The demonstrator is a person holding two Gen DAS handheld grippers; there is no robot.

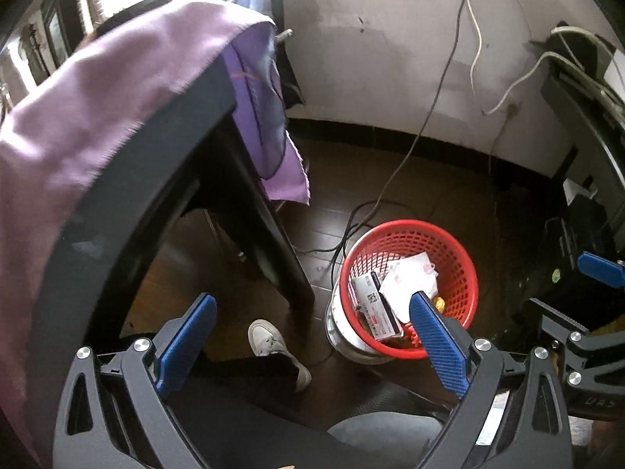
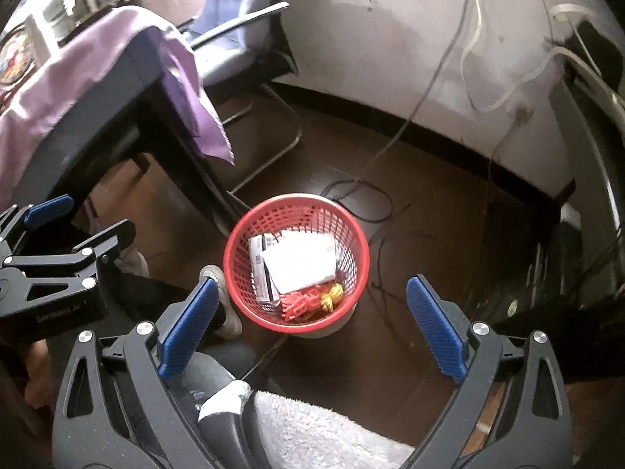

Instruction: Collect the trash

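Both claws, left and right, stand wide open and hold nothing. The basket, a round red plastic lattice, stands on the dark wood floor beside the counter leg. It already holds a flat white paper, a printed carton and red-and-yellow scraps. Judged status: collection well advanced; any remaining trash lies outside both views.
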